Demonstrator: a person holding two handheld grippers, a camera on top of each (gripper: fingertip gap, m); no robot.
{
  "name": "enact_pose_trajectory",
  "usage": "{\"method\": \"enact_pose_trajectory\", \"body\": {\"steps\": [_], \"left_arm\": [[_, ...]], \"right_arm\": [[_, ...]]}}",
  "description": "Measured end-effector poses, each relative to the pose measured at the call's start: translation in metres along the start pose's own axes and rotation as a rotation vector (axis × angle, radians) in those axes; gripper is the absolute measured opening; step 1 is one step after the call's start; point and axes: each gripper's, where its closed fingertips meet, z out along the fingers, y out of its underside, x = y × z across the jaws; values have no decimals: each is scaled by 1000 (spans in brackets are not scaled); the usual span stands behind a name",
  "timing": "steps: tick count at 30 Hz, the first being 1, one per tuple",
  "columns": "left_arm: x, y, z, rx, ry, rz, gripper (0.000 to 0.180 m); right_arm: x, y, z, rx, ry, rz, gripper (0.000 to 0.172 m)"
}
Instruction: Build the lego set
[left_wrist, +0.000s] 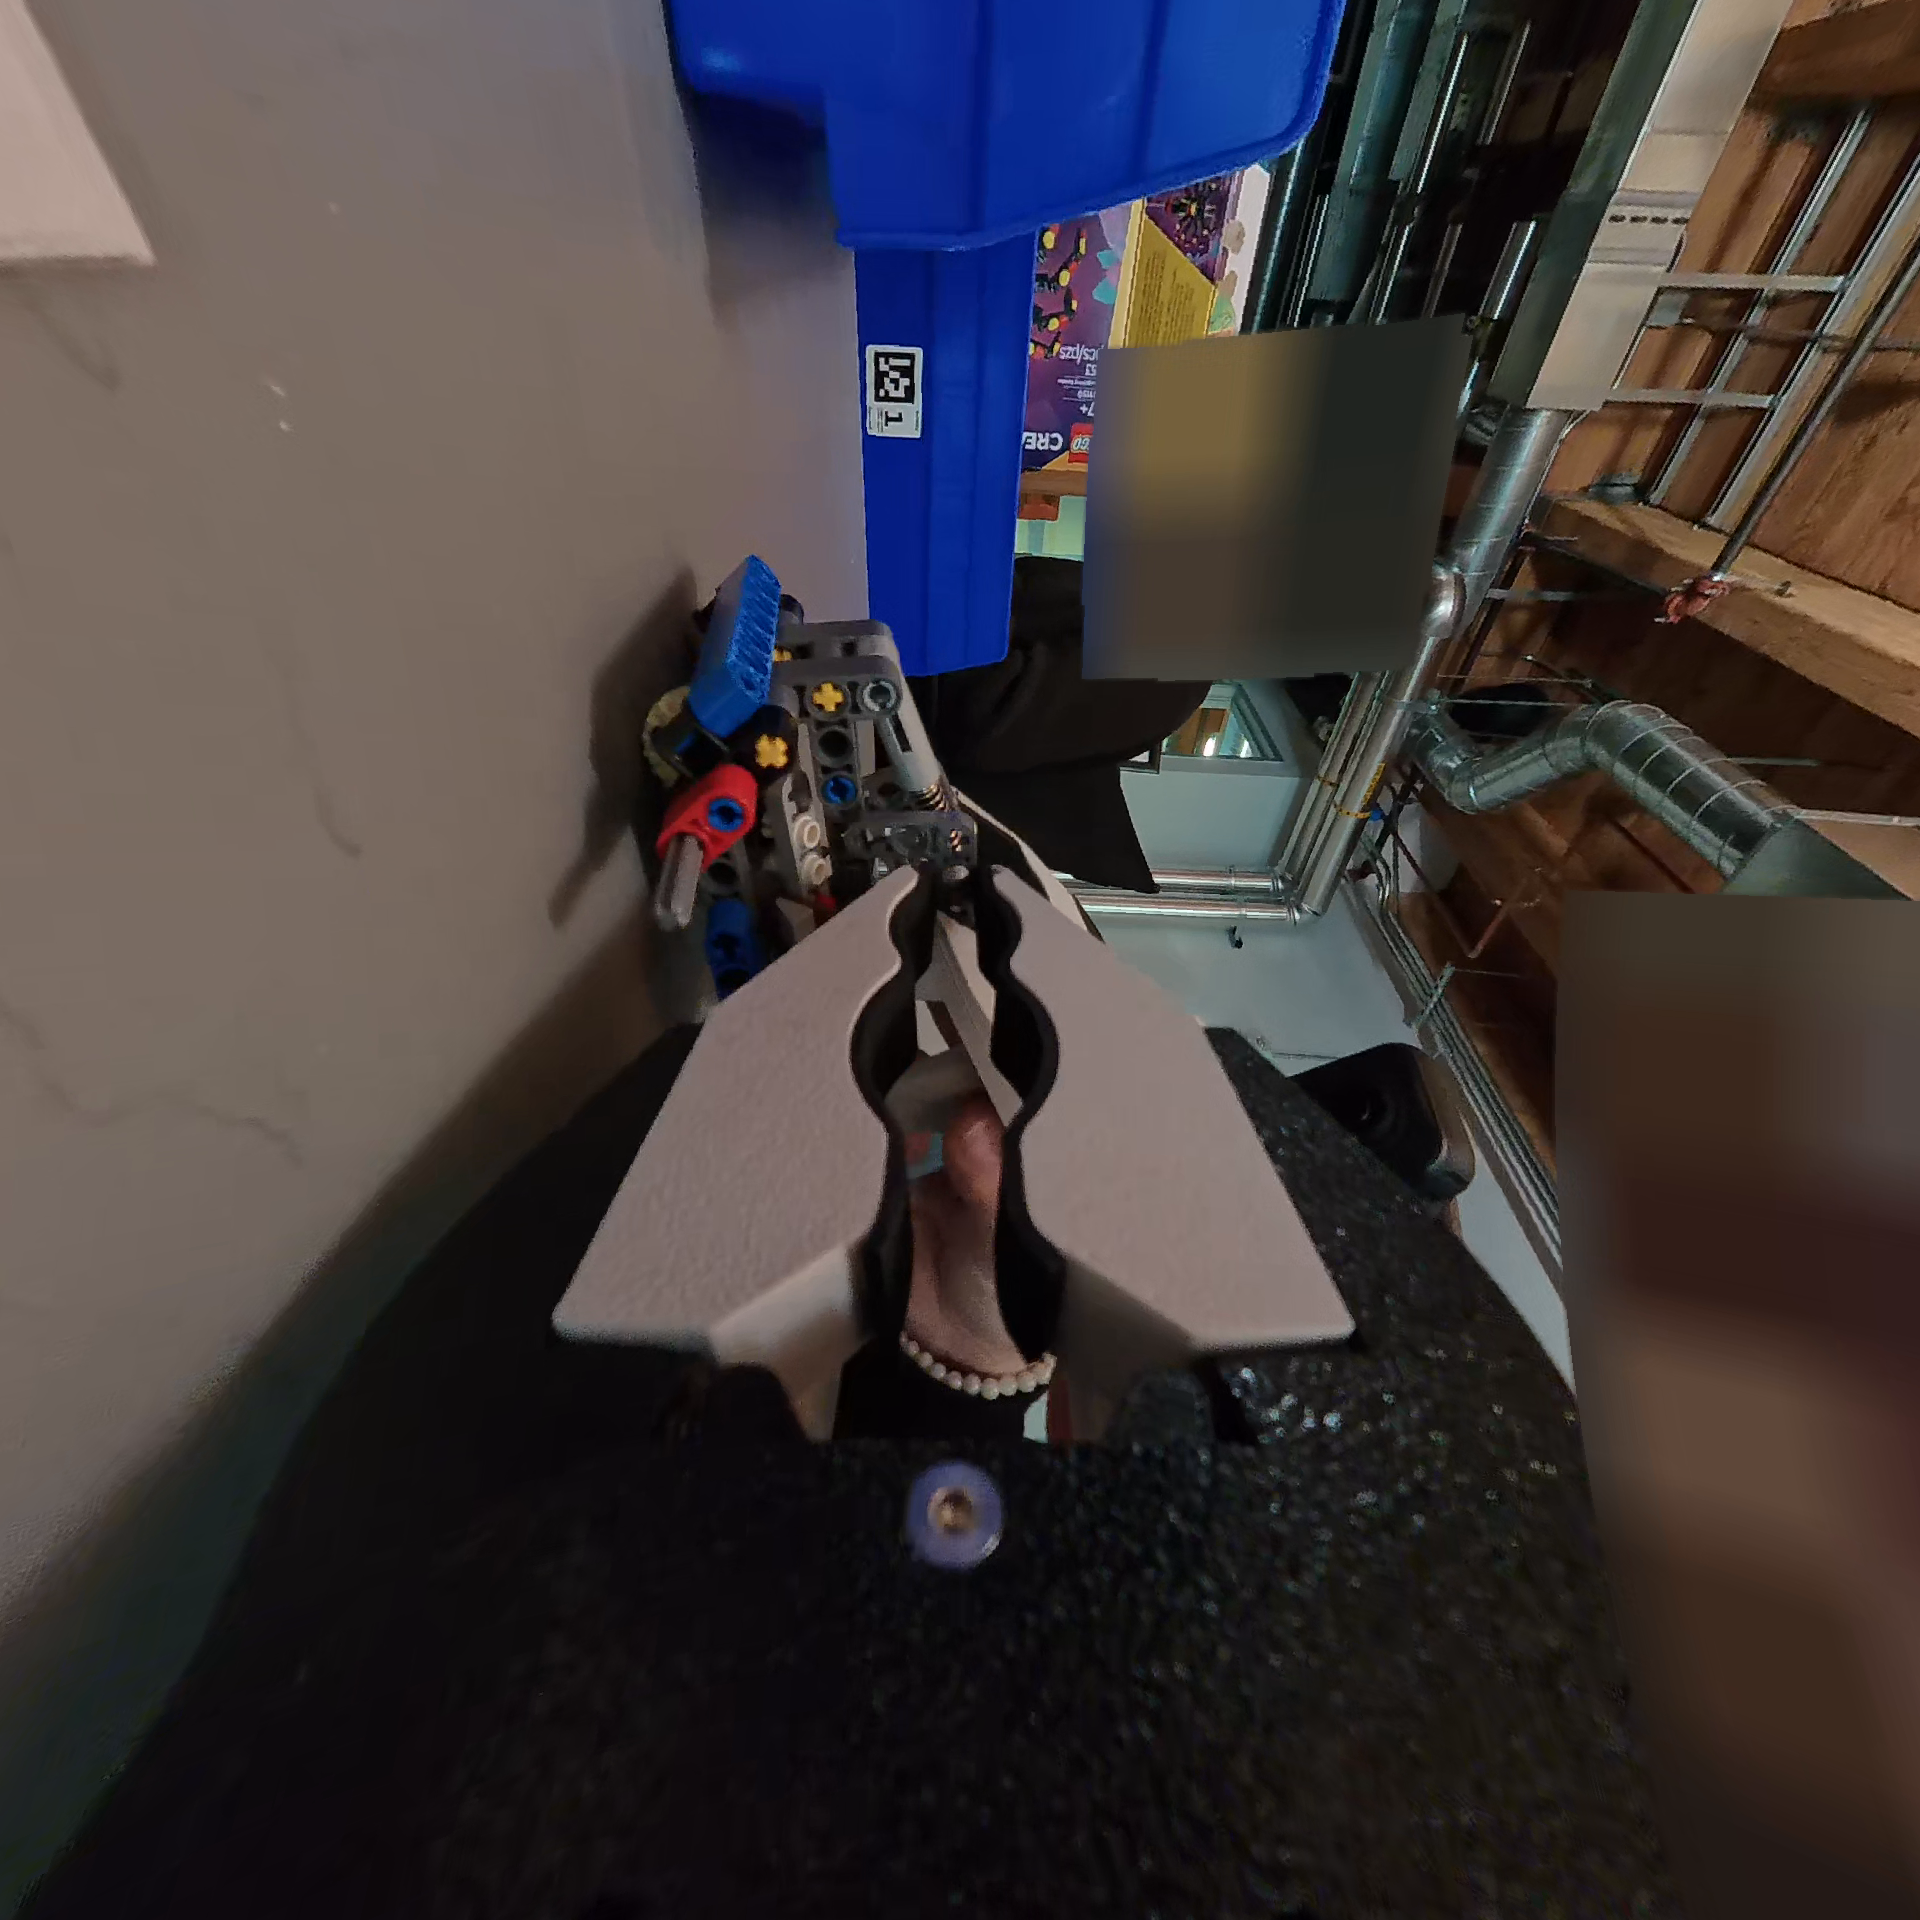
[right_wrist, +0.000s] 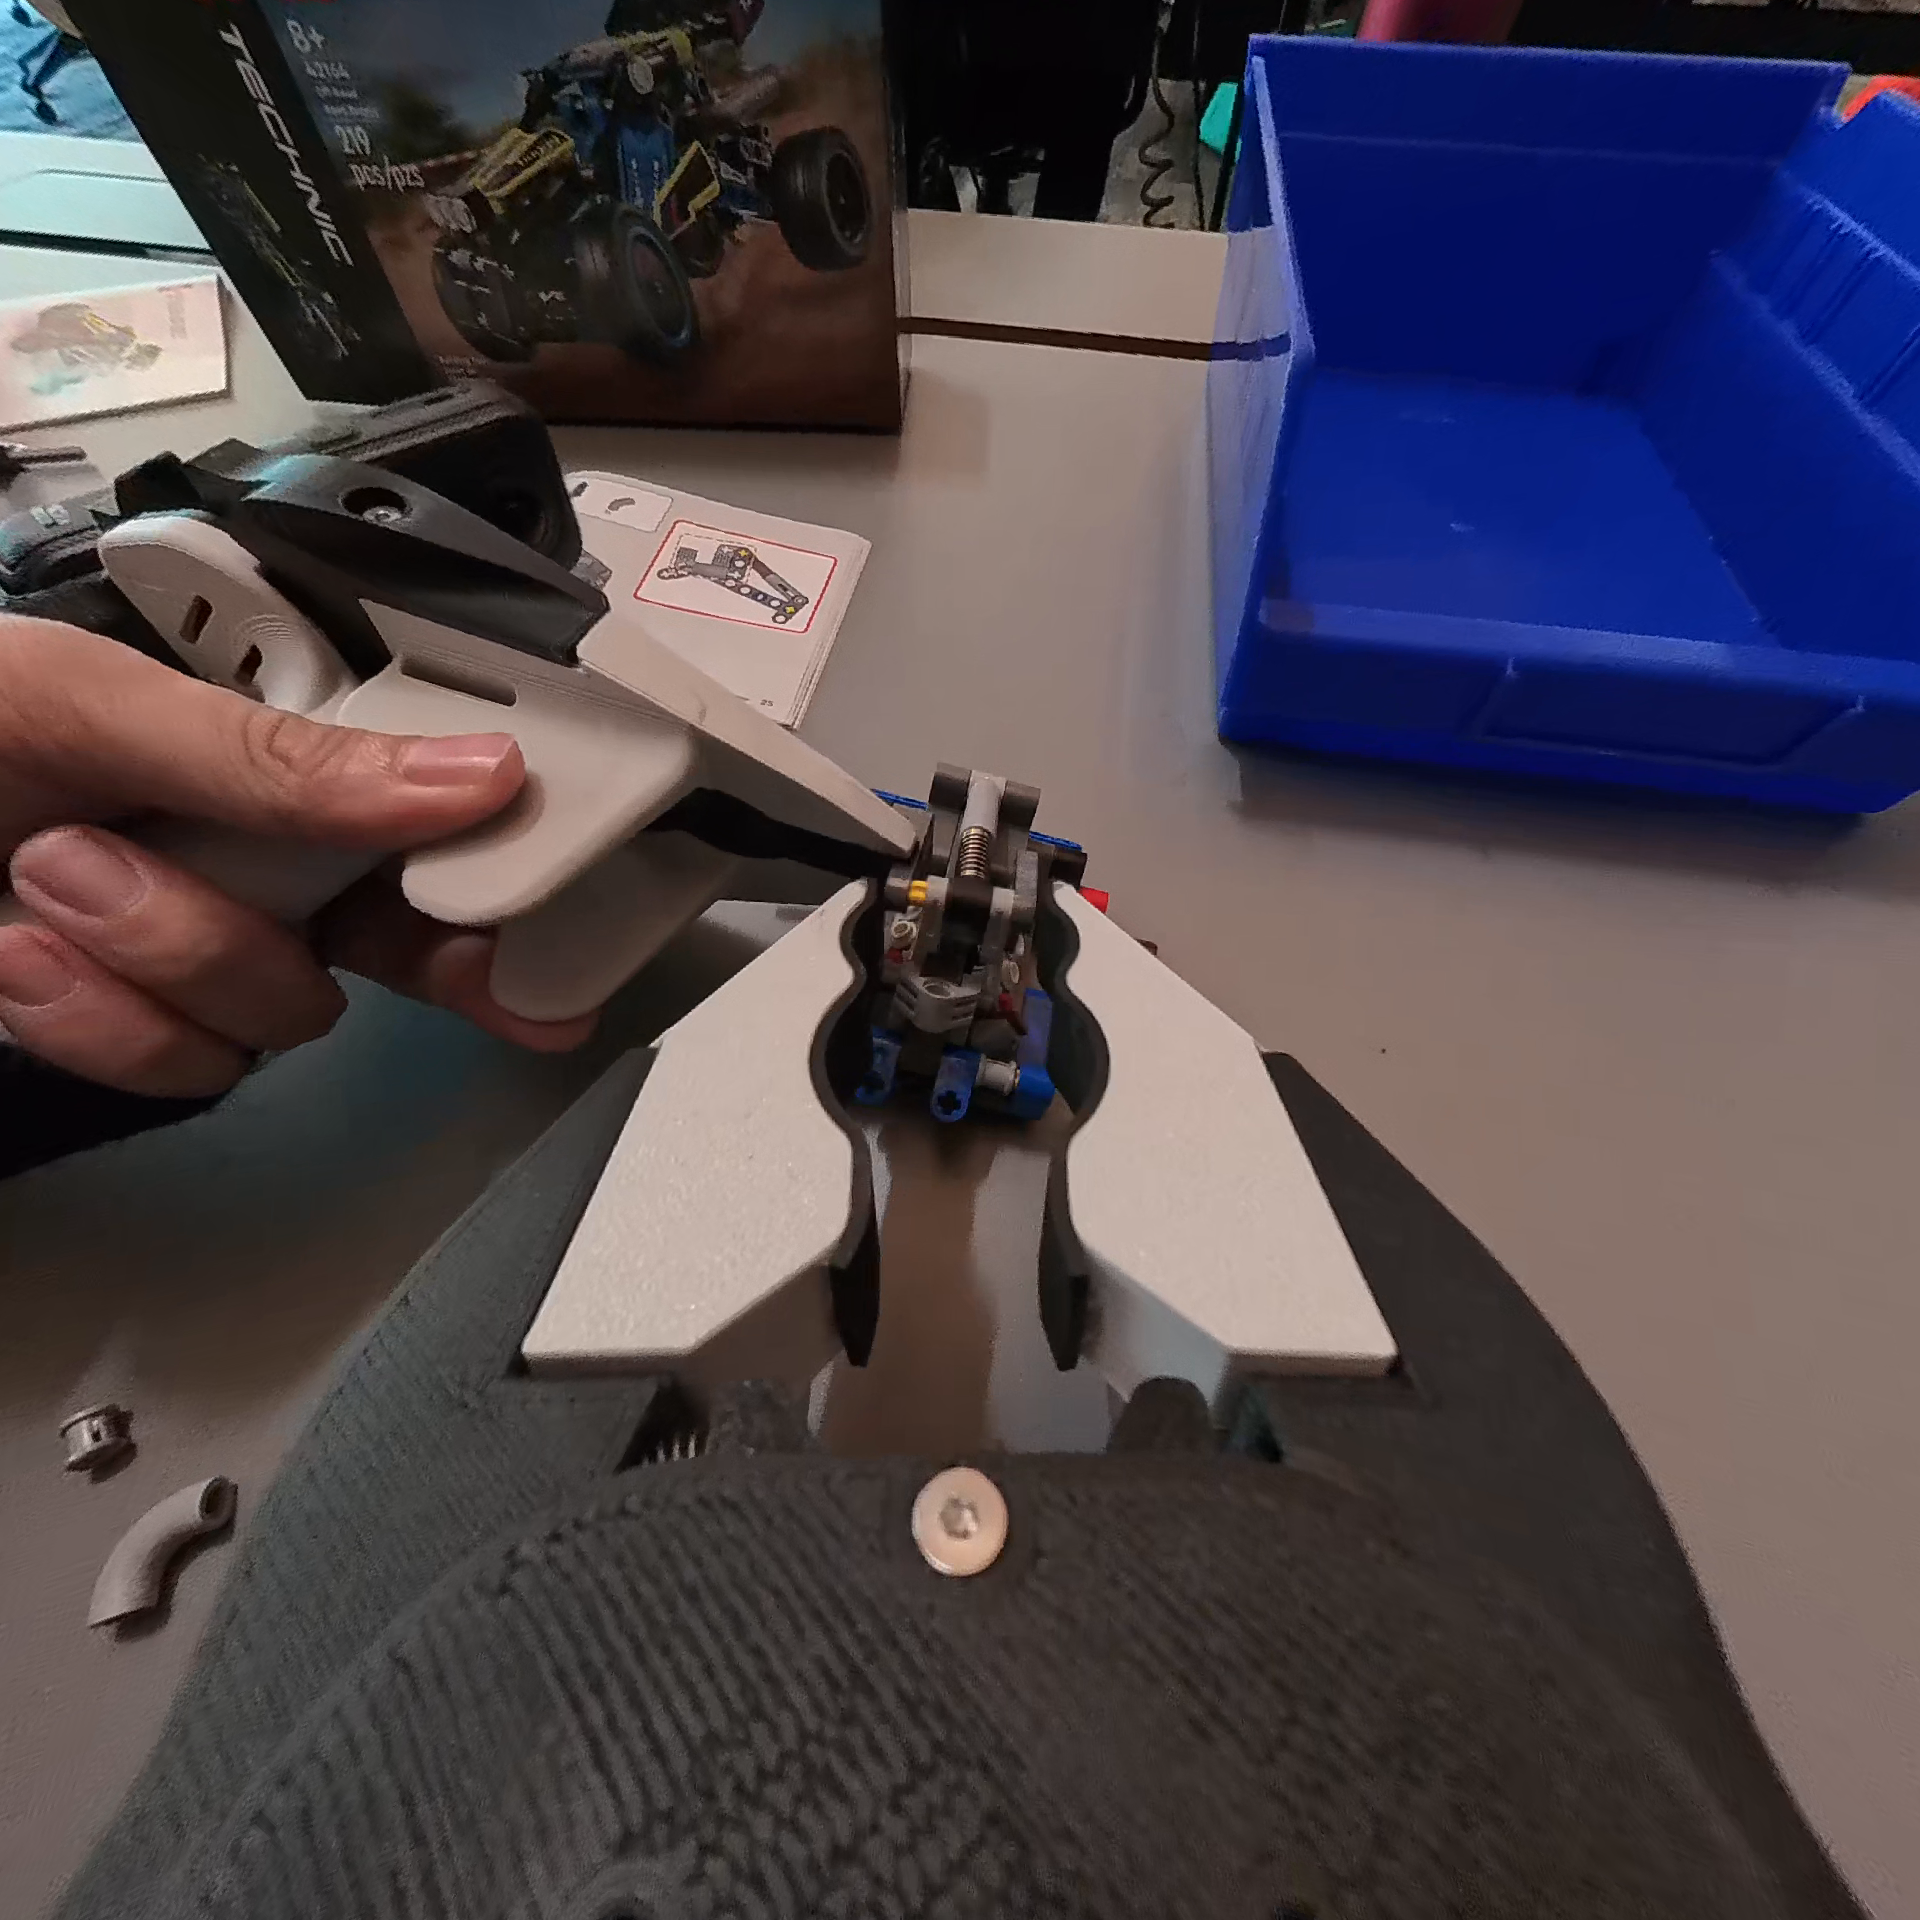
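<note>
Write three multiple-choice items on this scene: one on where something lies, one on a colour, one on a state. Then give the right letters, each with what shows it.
1. Where does the open instruction booklet lie?
A. inside the bin
B. flat on the table, in front of the set's box
C. on top of the brick model

2. What colour is the storage bin?
A. blue
B. green
C. white

3. How does the right gripper stand to the brick model?
A. far off from it
B. its fingers closed on the model's two sides
C. lying on its side beside it

Answers: 1 B, the booklet lies open on the grey table below the box. 2 A, its walls and floor are blue. 3 B, the model sits between the two fingers, touching both. The left gripper tip meets the model's upper part.
</note>
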Motion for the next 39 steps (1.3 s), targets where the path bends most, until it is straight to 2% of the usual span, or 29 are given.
{"method": "enact_pose_trajectory", "body": {"steps": [29, 36, 39], "left_arm": [[1, 0, 0, 33, 9, -13, 4], [0, 1, -2, -21, -55, 203, 4], [0, 1, -2, -52, -30, 174, 4]], "right_arm": [[-2, -1, 0, 5, -16, -25, 25], [0, 2, 0, -14, -51, 12, 24], [0, 2, 1, -16, -49, 1, 23]]}}
